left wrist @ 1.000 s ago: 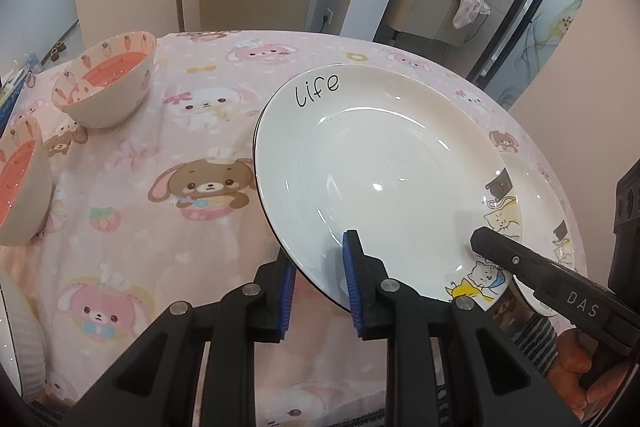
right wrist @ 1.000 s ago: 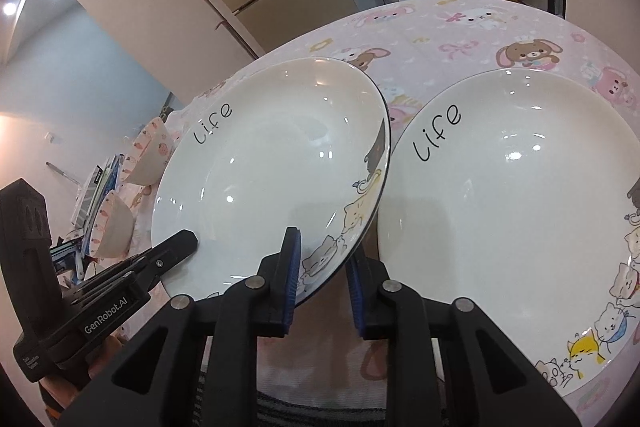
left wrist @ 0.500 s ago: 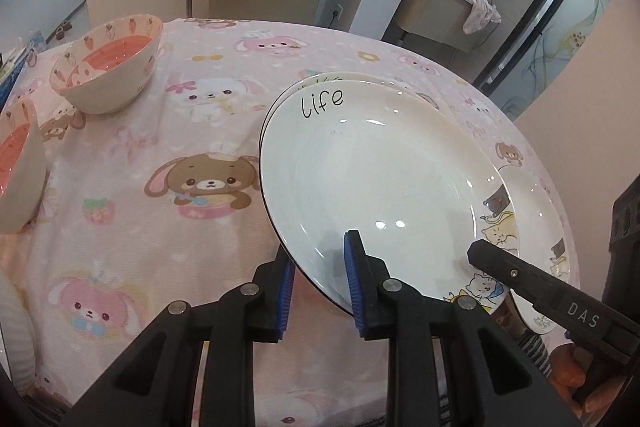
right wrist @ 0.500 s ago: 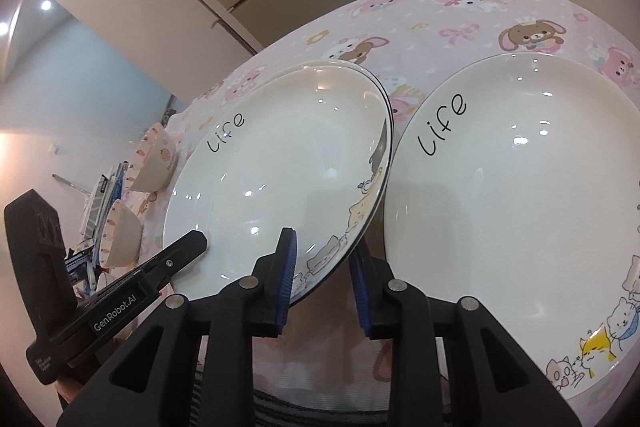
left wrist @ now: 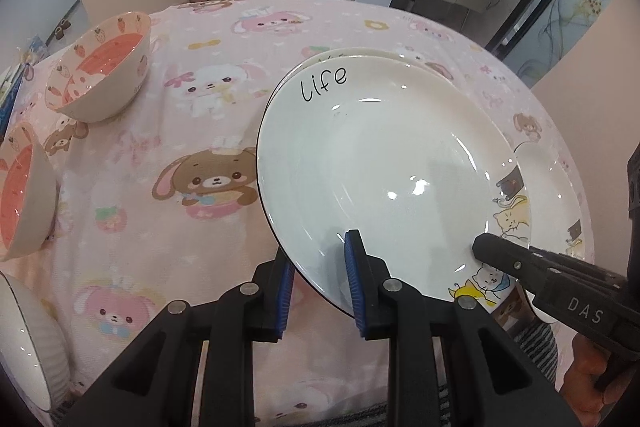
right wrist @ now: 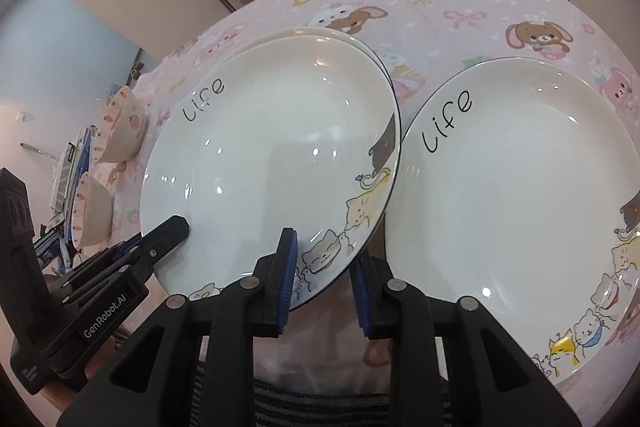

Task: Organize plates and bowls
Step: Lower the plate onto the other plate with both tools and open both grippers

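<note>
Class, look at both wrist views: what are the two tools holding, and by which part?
Both the left tool and right tool clamp the near rim of one white ceramic "Life" cat plate.

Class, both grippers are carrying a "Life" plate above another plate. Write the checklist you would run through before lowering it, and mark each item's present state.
1. Left gripper jaws clamp the held plate at its near rim: ok.
2. Right gripper jaws clamp the same plate's rim: ok.
3. Held plate centred over the lower plate: not ok. The lower plate's rim shows past the far and right edges.
4. Gap between the two plates: cannot tell.
5. Pink-lined bowls clear of the plates: ok. They are well off to the left.
</note>
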`<state>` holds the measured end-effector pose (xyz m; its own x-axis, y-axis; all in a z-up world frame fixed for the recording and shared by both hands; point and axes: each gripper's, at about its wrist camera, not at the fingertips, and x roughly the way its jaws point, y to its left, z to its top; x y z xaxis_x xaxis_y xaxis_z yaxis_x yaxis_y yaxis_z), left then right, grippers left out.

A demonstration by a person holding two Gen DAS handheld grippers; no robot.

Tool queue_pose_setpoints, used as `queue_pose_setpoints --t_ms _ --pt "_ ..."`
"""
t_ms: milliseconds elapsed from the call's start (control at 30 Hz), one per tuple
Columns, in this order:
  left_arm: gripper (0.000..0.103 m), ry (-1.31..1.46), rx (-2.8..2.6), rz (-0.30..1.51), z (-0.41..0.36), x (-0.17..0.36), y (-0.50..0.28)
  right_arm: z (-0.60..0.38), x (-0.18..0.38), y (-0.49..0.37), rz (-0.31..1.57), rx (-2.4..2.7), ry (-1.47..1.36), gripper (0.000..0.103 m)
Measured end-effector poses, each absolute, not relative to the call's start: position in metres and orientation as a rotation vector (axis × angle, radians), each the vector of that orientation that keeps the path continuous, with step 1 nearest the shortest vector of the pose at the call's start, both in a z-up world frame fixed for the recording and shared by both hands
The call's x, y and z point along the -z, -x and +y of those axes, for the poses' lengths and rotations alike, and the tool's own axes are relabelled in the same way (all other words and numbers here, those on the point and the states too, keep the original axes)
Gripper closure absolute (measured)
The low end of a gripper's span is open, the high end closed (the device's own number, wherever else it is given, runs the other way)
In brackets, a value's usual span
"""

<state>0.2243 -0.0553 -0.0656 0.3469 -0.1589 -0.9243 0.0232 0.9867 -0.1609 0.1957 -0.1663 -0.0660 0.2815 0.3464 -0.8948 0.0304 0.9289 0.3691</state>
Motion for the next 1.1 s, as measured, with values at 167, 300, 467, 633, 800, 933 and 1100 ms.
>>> queue_pose_setpoints --t_ms 167,300,467,633,800,933,1100 --pt "0.075 0.103 0.155 1.287 -0.053 0.066 -0.233 -0.163 0.063 -0.203 1.352 -0.219 -0.287 0.077" --pt "0.076 0.055 0.154 1.301 -0.055 0.06 -0.228 -0.158 0.054 -0.202 1.364 -0.194 -0.2 0.077" --pt "0.076 0.085 0.165 1.289 -0.047 0.056 -0.22 -0.155 0.047 -0.195 1.32 -0.186 -0.149 0.082" --pt "0.078 0.088 0.161 1.294 -0.046 0.053 -0.218 -0.166 0.048 -0.197 1.328 -0.187 -0.237 0.086" --pt "0.078 0.116 0.165 1.334 -0.044 0.053 -0.221 -0.163 0.047 -0.197 1.326 -0.18 -0.217 0.086" --pt "0.078 0.14 0.156 1.335 -0.039 0.054 -0.226 -0.166 0.048 -0.2 1.329 -0.172 -0.225 0.087" --pt "0.083 0.111 0.159 1.314 -0.042 0.057 -0.231 -0.17 0.049 -0.207 1.319 -0.158 -0.228 0.088"
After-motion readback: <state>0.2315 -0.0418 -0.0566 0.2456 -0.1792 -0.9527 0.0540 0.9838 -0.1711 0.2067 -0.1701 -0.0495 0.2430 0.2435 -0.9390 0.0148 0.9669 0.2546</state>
